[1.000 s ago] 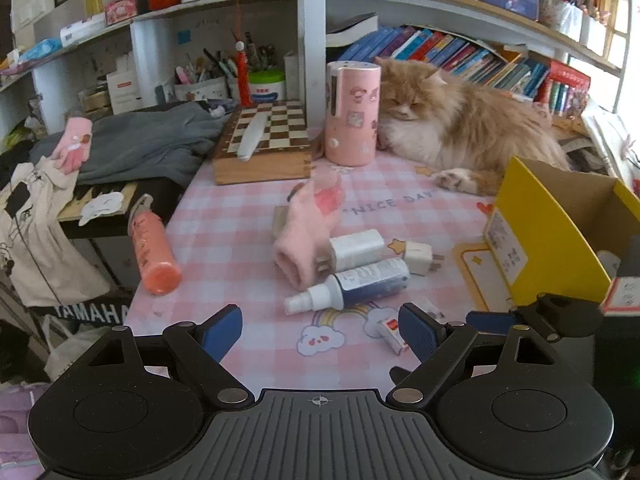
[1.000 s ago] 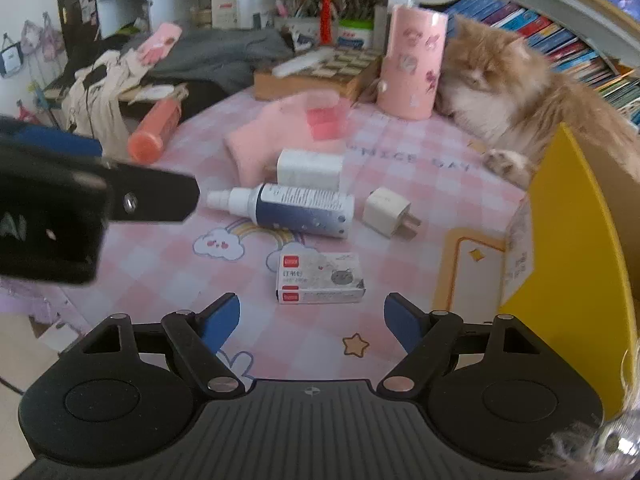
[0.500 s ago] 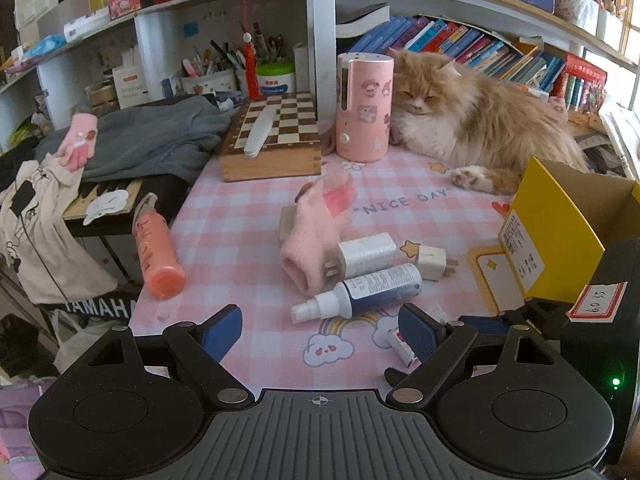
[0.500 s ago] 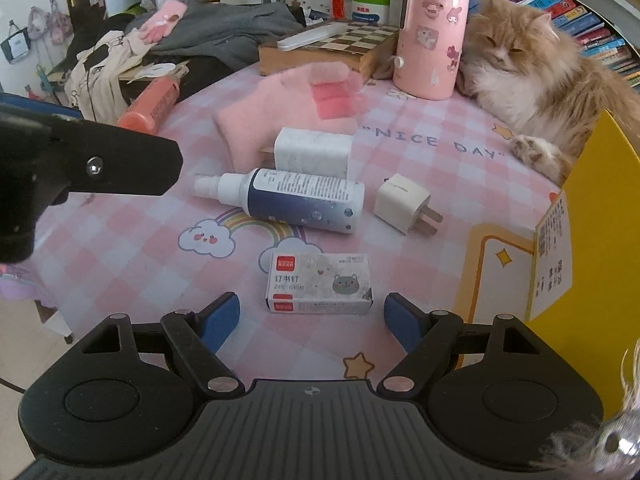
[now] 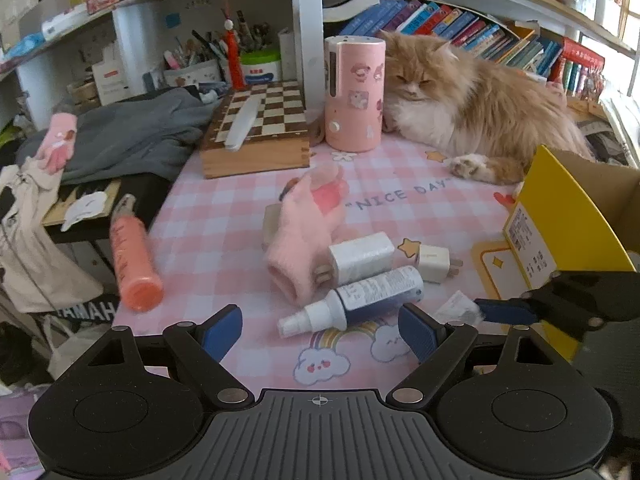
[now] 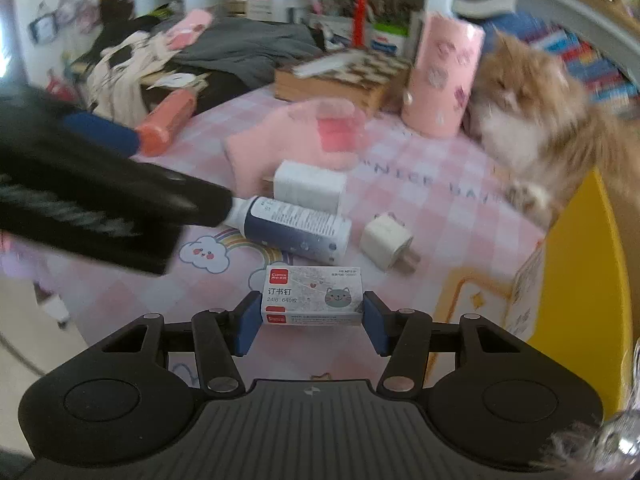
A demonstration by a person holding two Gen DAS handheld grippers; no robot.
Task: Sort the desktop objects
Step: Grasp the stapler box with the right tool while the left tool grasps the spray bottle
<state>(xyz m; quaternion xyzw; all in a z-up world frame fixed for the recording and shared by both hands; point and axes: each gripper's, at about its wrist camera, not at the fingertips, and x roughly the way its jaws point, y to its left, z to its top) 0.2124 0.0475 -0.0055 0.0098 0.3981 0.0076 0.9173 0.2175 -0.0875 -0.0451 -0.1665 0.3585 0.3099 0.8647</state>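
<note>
- Right hand-held gripper [image 6: 312, 316] has the small staple box [image 6: 313, 295] square between its blue pads, jaws closing in, a pad against each short end of the box.
- The box sits low over the pink checked bench [image 6: 436, 216], right at the fingertips.
- Just ahead of that gripper lies a spray bottle [image 6: 294, 232] on its side, with a white plug adapter [image 6: 386, 242] ahead and to the right, close to the box.
- Past the bottle there's a white charger block [image 6: 310, 185], and beyond it a pink glove [image 6: 296, 136].
- Hard on the right stands the yellow cardboard box [image 6: 576, 280], its wall close alongside the gripper.
- Left hand-held gripper [image 5: 320, 332] is spread wide and holding nothing, bare bench between its fingers.
- The spray bottle [image 5: 356, 300] lies just ahead of its fingertips, nozzle nearest, the glove [image 5: 304, 236] behind it.
- Off to its left, an orange tube [image 5: 134, 256] lies at the bench edge.
- From the right-hand view the left gripper cuts across on the left, covering the bottle's nozzle.
- Far ahead: a pink canister [image 5: 354, 92], a chessboard box [image 5: 260, 128], and a fluffy cat [image 5: 476, 112] lying on the bench.
</note>
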